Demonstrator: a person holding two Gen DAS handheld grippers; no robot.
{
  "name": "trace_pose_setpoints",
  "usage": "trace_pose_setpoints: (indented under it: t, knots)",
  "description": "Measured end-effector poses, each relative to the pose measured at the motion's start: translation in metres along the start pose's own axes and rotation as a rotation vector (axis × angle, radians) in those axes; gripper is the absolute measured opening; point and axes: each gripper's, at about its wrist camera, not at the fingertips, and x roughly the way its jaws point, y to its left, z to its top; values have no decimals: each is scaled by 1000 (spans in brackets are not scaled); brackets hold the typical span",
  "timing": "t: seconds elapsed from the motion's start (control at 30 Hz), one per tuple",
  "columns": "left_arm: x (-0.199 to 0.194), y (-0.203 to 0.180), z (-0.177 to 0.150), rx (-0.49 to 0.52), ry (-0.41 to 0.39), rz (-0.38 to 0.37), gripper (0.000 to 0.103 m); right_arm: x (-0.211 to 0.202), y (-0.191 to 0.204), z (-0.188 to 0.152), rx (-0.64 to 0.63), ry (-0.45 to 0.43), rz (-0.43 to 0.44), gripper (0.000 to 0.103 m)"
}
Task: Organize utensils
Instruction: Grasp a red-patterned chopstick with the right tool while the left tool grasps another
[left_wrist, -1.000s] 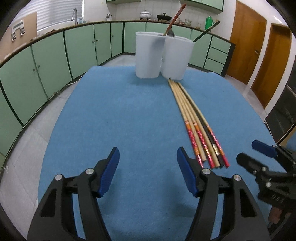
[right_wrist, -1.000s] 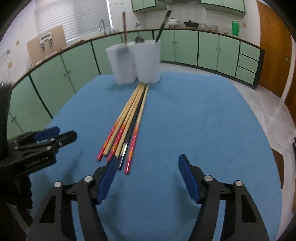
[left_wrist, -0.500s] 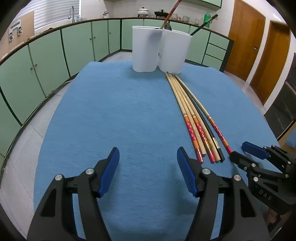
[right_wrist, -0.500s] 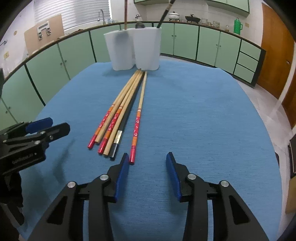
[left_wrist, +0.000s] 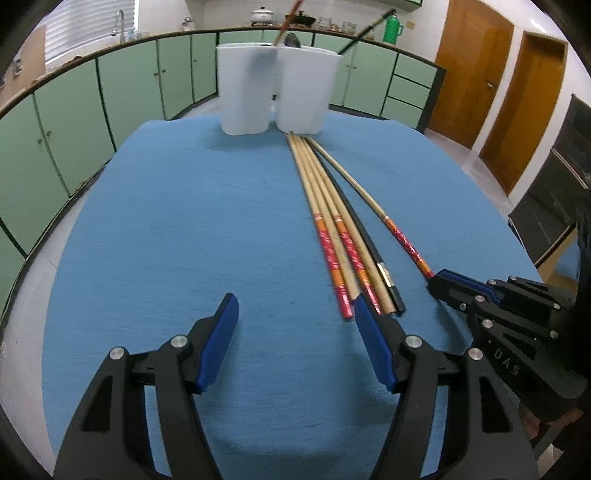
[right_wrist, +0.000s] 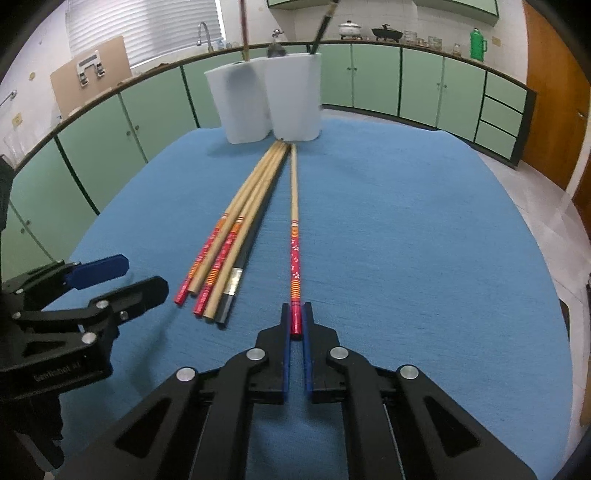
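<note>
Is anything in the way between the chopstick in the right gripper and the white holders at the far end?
Nothing visible. The right gripper is shut on the red-ended chopstick, which lies apart from the other chopsticks. Bare blue cloth runs up to the white holders. The left gripper is open, off to the side.

A blue cloth (left_wrist: 184, 221) covers the table. Far behind stand green cabinets (right_wrist: 369, 81), with a green thermos (right_wrist: 477, 45), pots (right_wrist: 349, 27) and a faucet (right_wrist: 204, 31) on the counter.

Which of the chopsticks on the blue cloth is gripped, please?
The lone flower-patterned chopstick, lying apart from the bundle, its red end between the right gripper fingers.
</note>
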Motion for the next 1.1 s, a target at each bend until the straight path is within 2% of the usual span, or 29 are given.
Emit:
trace_pose_setpoints:
  t: [0.27, 0.43, 0.57, 0.73, 0.97, 1.1]
  knots:
    - [14, -9, 0, 40, 32, 57, 64, -1, -12, 0, 23, -4, 3, 6]
    - [9, 6, -2, 16, 21, 98, 60, -1, -15, 0, 21, -4, 24, 6]
    - [3, 14, -5, -6, 12, 96, 58, -5, -16, -3, -1, -6, 49, 15]
    - [1, 13, -8, -10, 1, 93, 58, -11, -18, -11, -11, -7, 58, 17]
    - [4, 8, -6, -12, -2, 80, 48, -5, -15, -4, -20, -7, 47, 17]
    - [6, 0, -5, -2, -2, 75, 35, -2, -11, -2, -41, -2, 30, 12]
